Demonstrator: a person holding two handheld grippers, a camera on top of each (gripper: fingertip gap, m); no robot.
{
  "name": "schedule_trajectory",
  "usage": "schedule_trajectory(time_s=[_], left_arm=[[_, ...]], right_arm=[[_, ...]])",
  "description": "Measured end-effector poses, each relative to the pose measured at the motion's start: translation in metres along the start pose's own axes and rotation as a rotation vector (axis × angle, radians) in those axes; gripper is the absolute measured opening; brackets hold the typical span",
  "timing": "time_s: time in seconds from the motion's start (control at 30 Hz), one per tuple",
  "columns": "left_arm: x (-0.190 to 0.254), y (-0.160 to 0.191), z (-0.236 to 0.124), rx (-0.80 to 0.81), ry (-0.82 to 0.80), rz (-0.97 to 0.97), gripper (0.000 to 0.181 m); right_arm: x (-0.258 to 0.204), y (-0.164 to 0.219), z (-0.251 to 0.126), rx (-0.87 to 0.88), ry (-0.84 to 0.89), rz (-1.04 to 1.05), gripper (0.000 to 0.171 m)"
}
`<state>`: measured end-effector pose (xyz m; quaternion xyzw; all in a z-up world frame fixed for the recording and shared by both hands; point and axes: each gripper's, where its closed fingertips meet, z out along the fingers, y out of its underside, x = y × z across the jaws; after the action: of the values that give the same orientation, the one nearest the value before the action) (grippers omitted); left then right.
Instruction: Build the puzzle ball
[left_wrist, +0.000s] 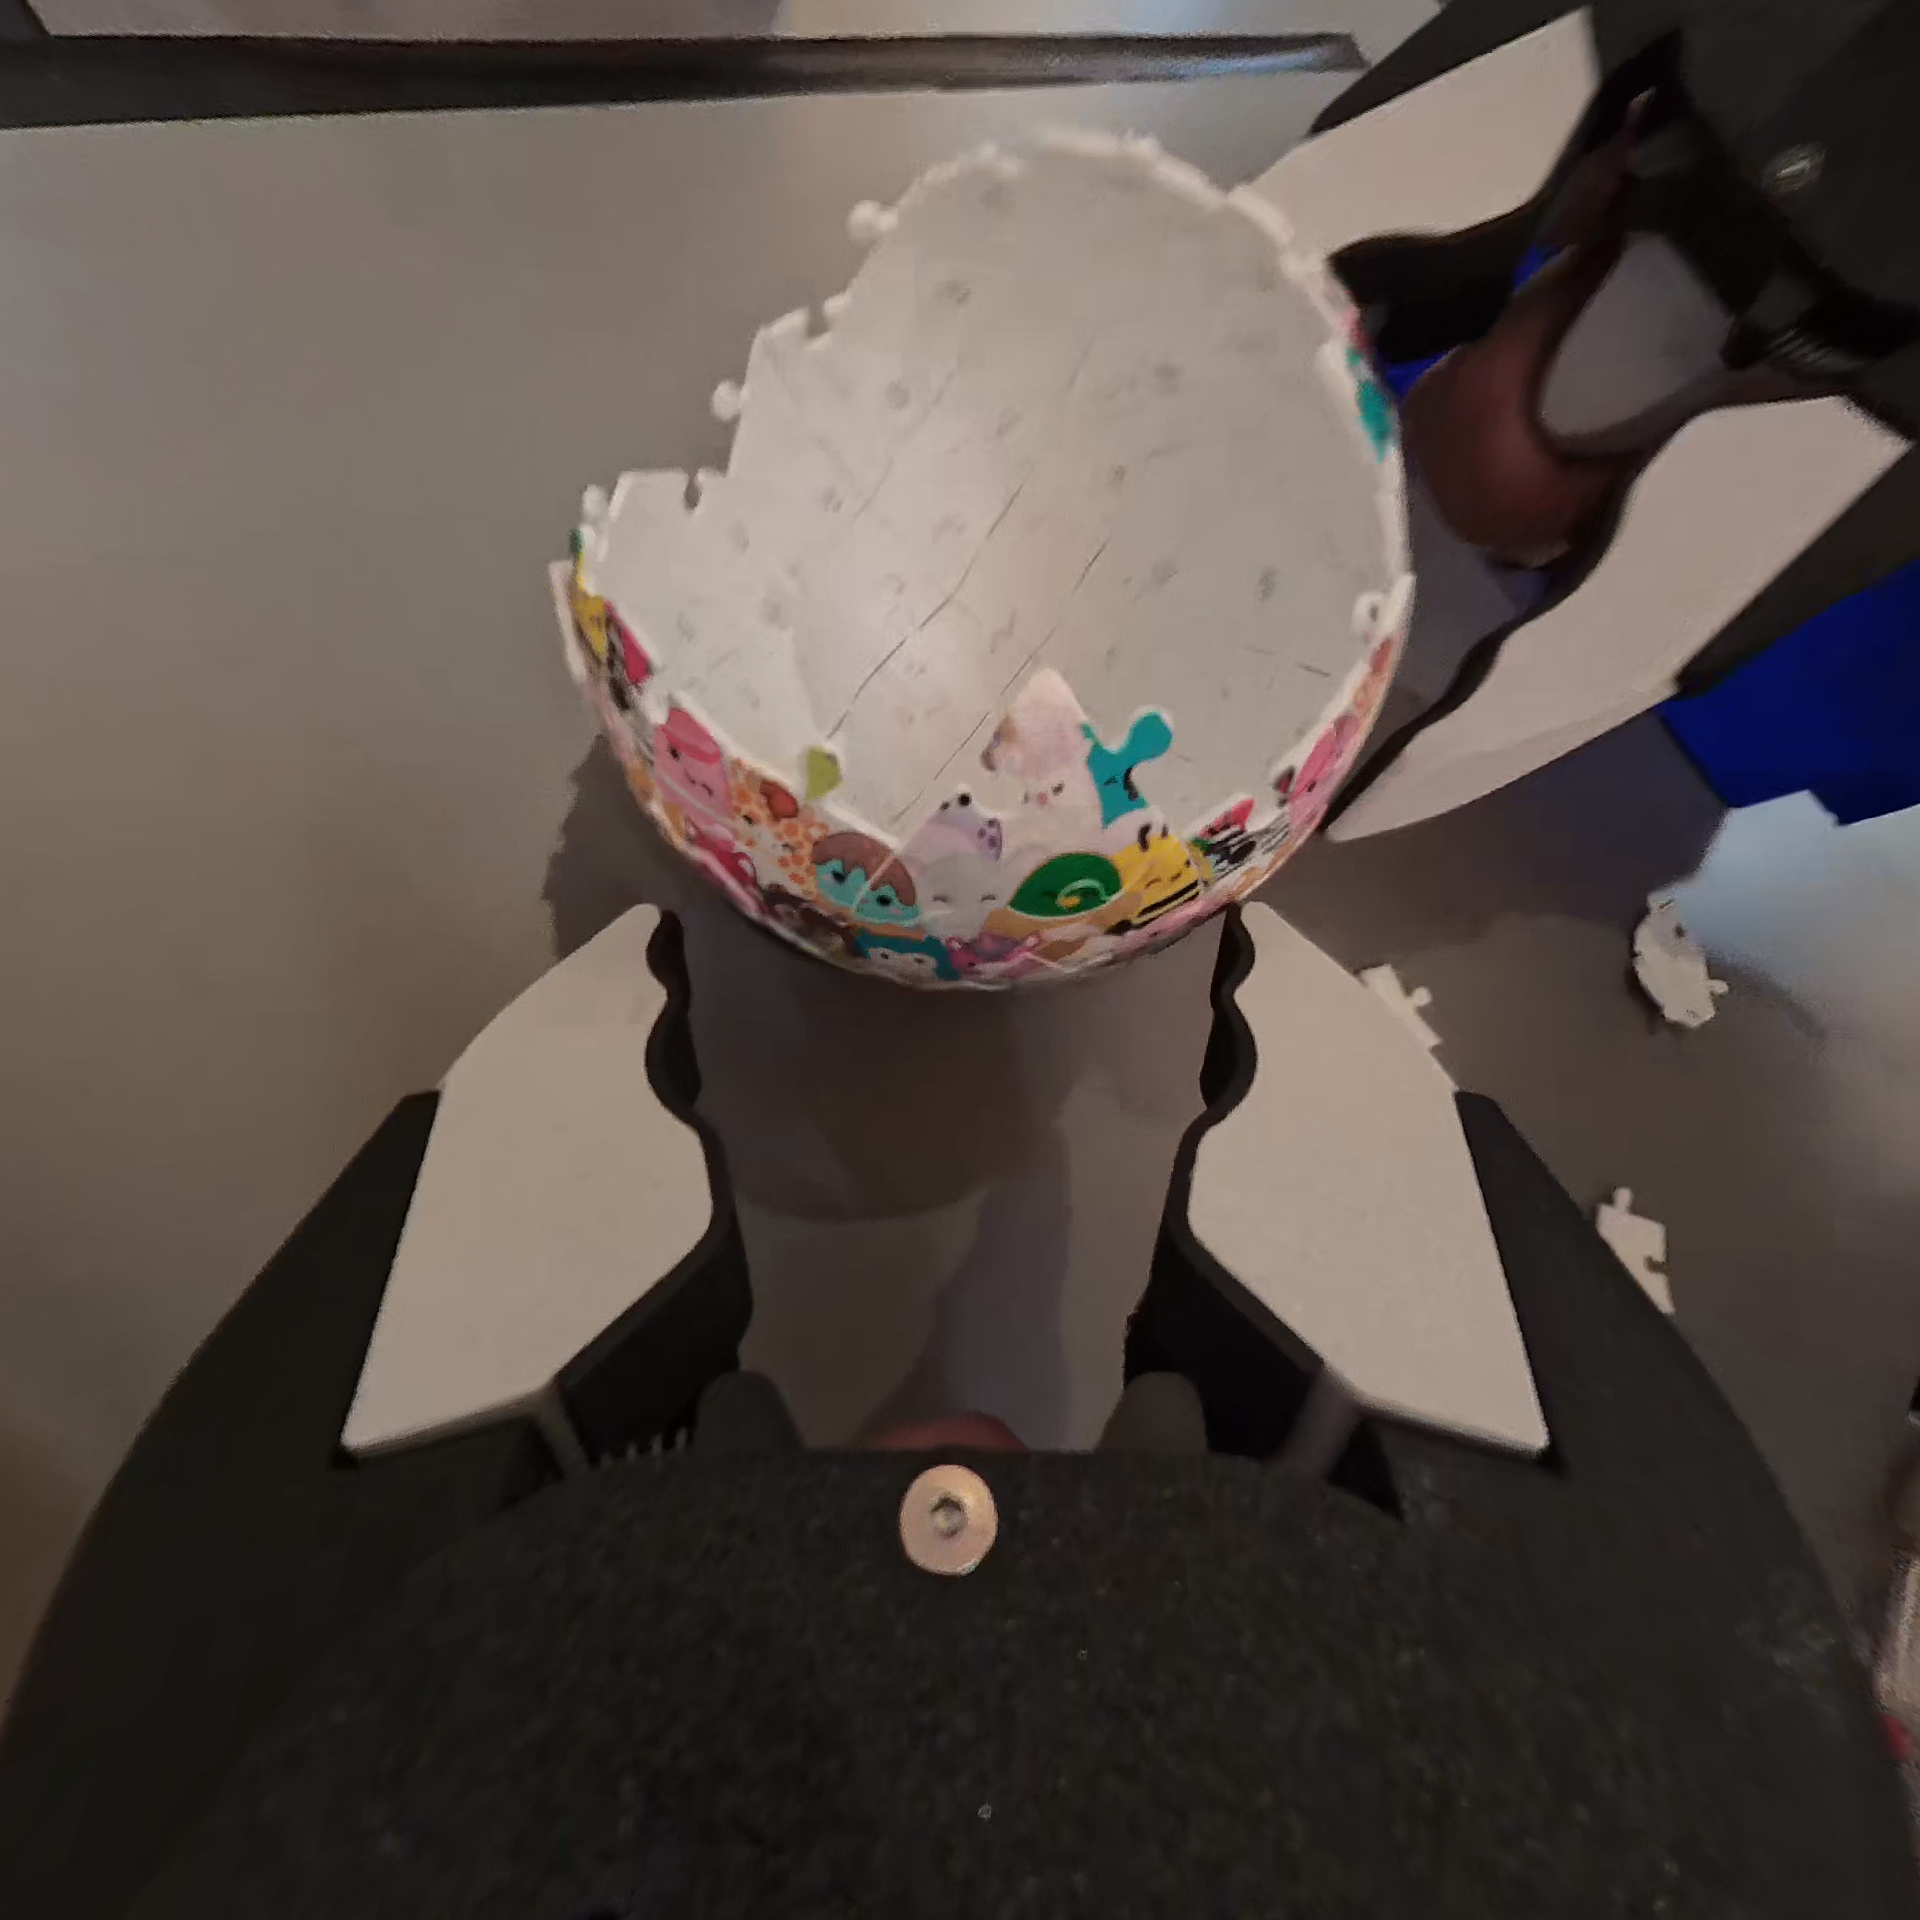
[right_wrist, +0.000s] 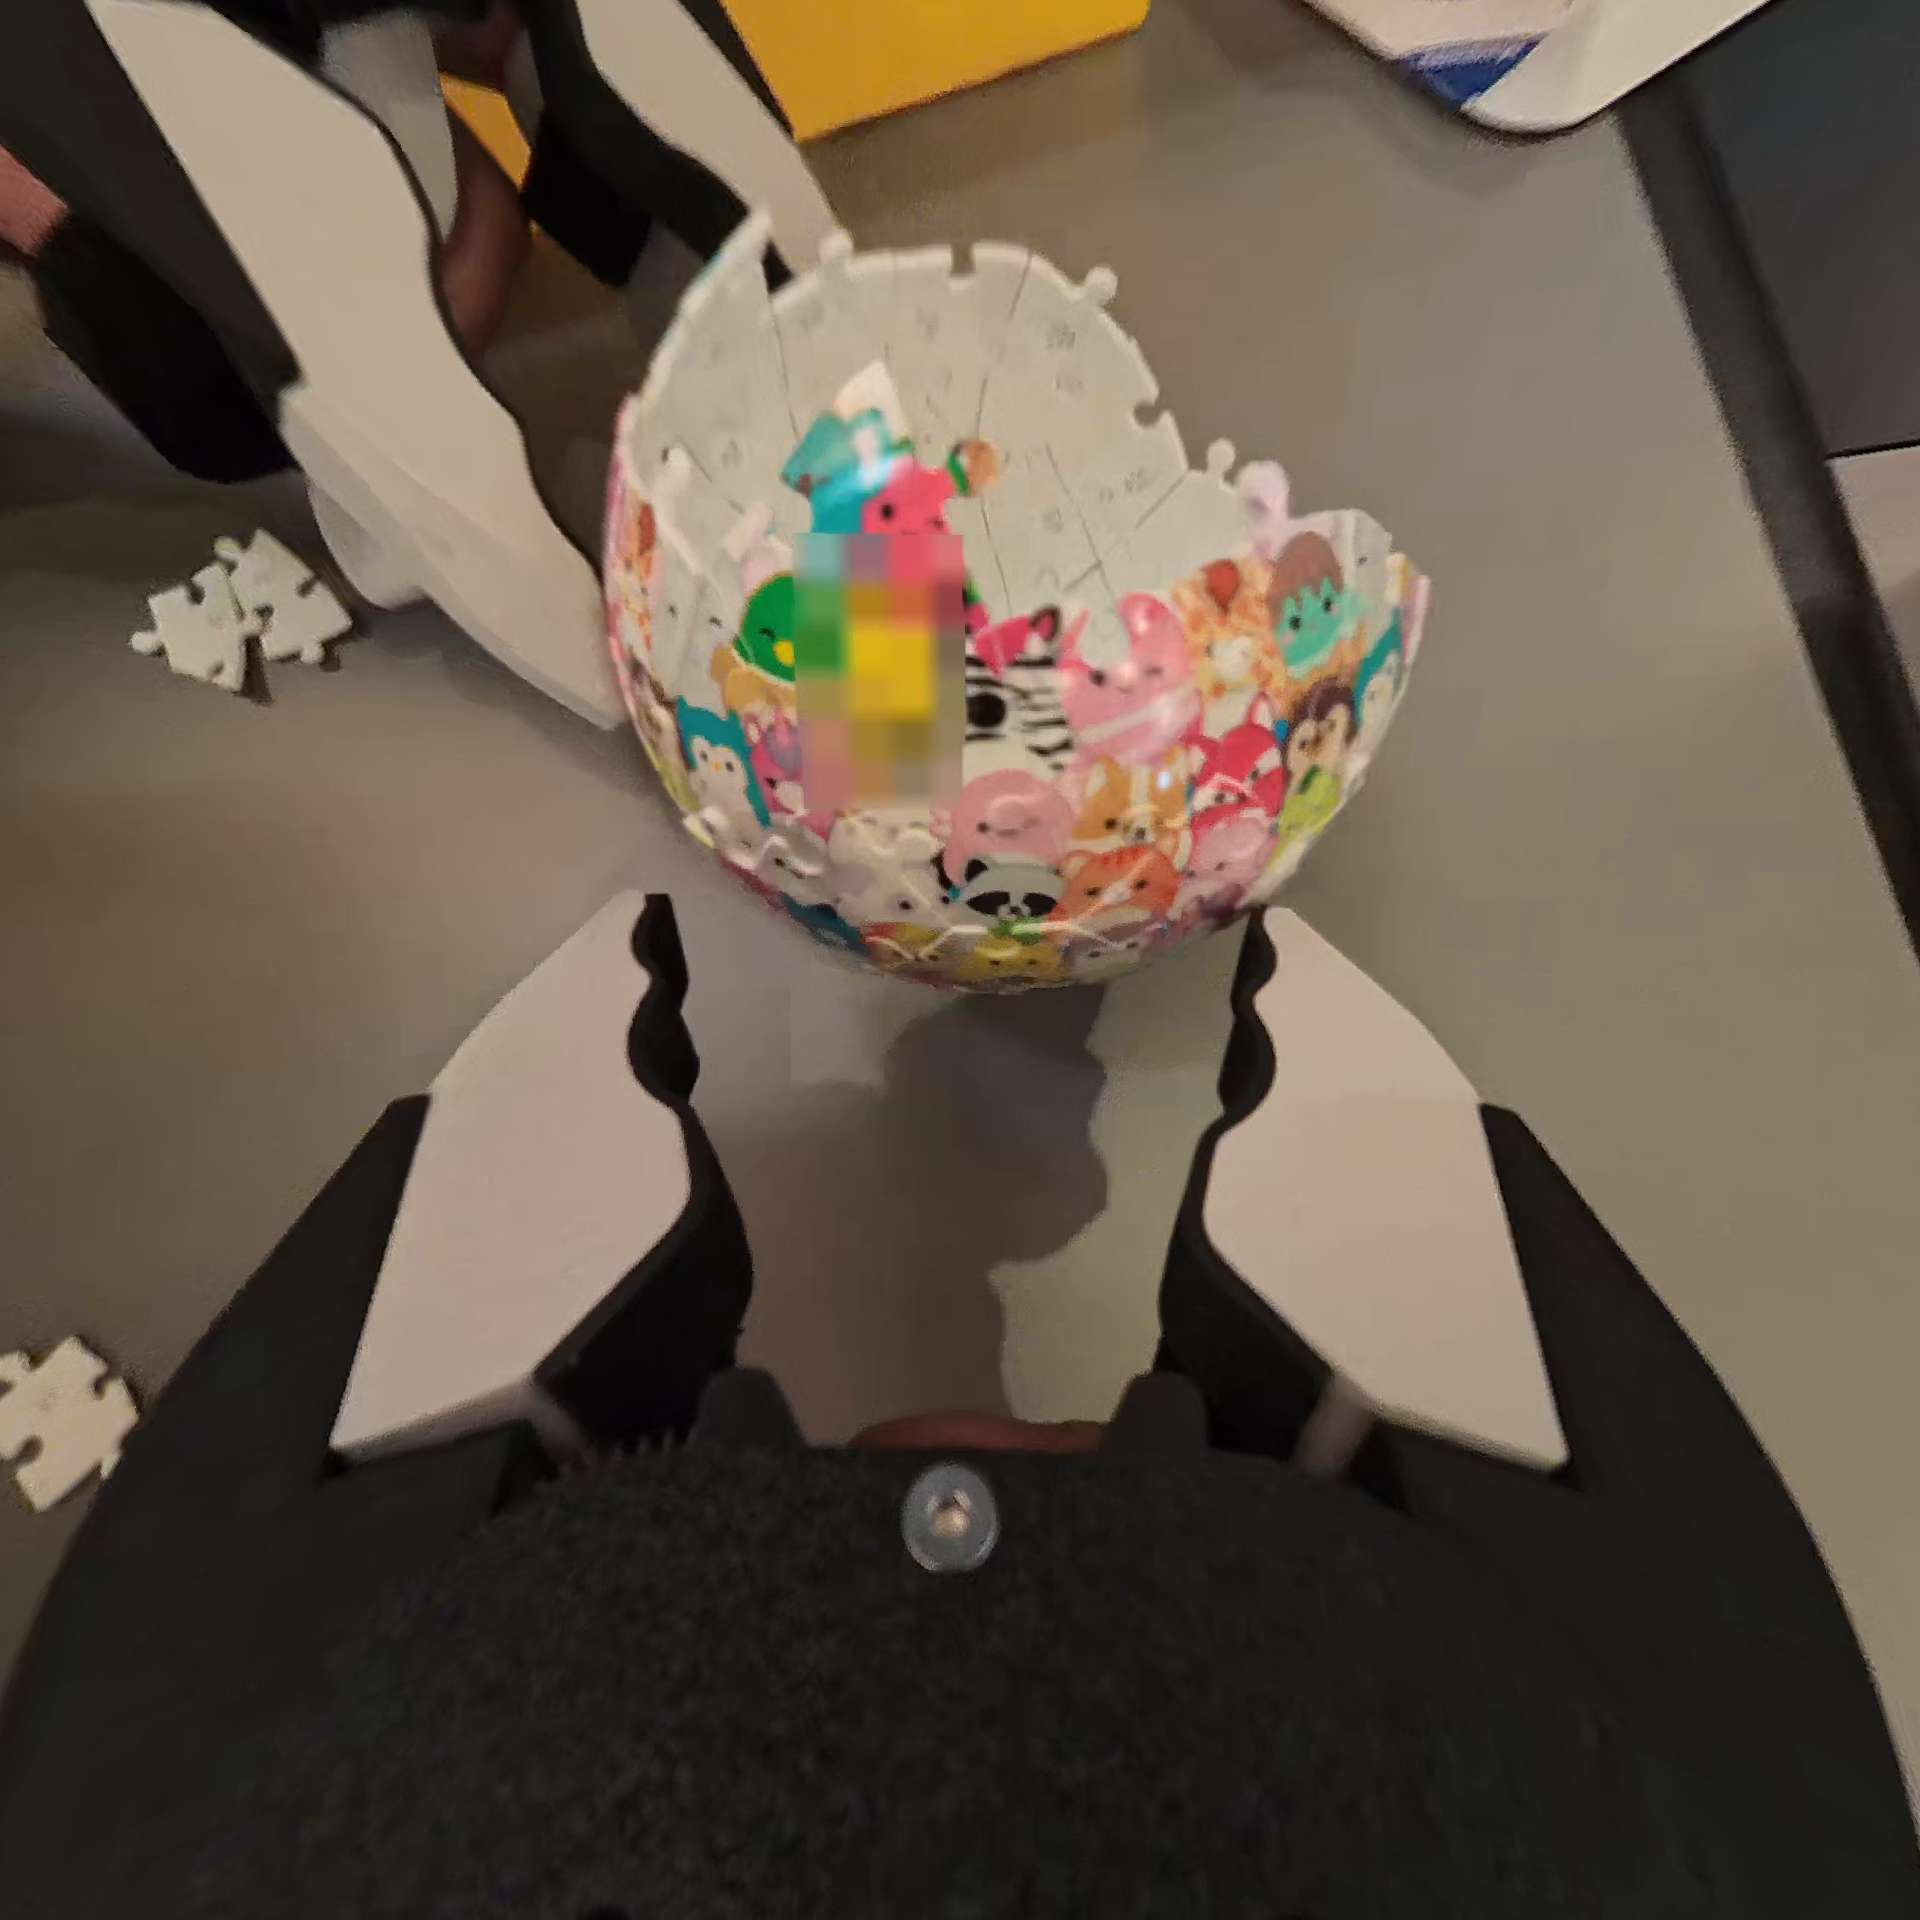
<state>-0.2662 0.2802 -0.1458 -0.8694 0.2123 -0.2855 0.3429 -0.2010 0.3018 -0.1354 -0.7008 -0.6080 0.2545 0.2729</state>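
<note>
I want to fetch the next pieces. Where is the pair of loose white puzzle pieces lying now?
In the right wrist view the pair of loose white pieces lies on the grey table at the left, beside the left gripper, left of the half-built puzzle ball.

We cannot see where the puzzle ball (left_wrist: 997, 582) meets the table (left_wrist: 260, 520); its curved shell hides that spot. Beyond our left gripper (left_wrist: 951, 925), the right gripper (left_wrist: 1340, 540) is blurred and cut by the frame edge, so any touch on the shell stays uncertain. Loose pieces (left_wrist: 1673, 966) to the right are too blurred to read. Ahead of our right gripper, a yellow box (right_wrist: 935, 62) is cropped.
</note>
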Motion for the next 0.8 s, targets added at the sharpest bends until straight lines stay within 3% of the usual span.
schedule_trajectory(time_s=[0.13,0.3,0.47,0.57,0.8], left_arm=[[-0.008,0.005,-0.006,0.016,-0.012,-0.038,0.093],[0.002,-0.003,-0.014,0.041,0.008,-0.029,0.088],[0.006,-0.006,-0.01,0.017,-0.024,0.017,0.089],[0.004,-0.005,-0.005,0.006,-0.036,0.019,0.089],[0.0,-0.004,-0.002,-0.015,0.0,0.054,0.088]], right_arm=[[-0.002,0.0,-0.006,0.035,0.056,-0.01,0.092],[0.011,0.007,-0.006,0.021,0.013,-0.049,0.097],[0.017,0.023,0.011,-0.097,-0.21,-0.028,0.1],[0.014,0.012,0.018,-0.088,-0.306,-0.005,0.097],[0.004,0.014,0.011,-0.101,-0.222,-0.035,0.108]])
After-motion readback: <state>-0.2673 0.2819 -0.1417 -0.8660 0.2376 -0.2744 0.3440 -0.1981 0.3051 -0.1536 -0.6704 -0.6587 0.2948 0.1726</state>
